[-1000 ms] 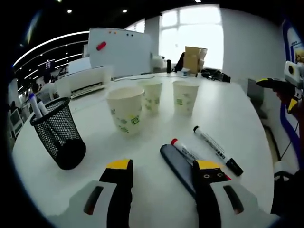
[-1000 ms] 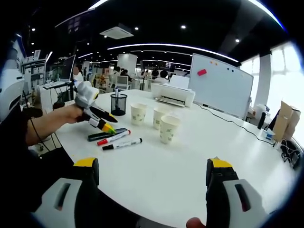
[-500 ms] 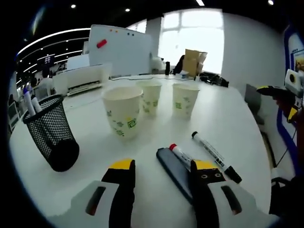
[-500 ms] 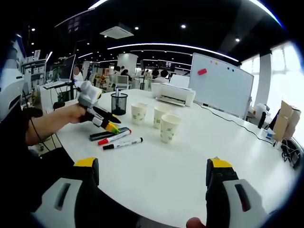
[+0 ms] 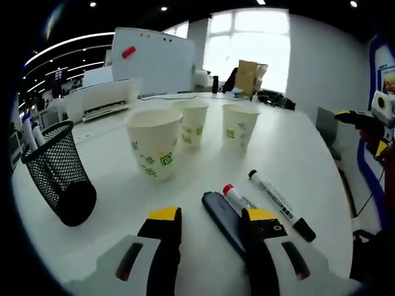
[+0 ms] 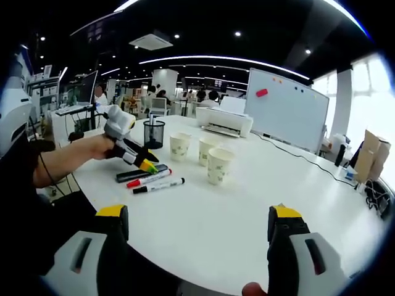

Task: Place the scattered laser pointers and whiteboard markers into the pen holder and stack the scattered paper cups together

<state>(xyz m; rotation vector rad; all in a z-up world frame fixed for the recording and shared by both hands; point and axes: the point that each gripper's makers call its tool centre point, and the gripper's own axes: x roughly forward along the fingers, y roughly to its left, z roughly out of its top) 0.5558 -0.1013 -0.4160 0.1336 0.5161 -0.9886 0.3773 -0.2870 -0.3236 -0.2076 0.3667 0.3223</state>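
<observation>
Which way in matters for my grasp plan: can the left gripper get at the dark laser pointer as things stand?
Probably yes: the left gripper is open just above the laser pointer, with nothing between them.

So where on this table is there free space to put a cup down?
The white table is bare between the three paper cups and the right gripper. It is crowded near the left gripper: laser pointer, two markers and pen holder.
</observation>
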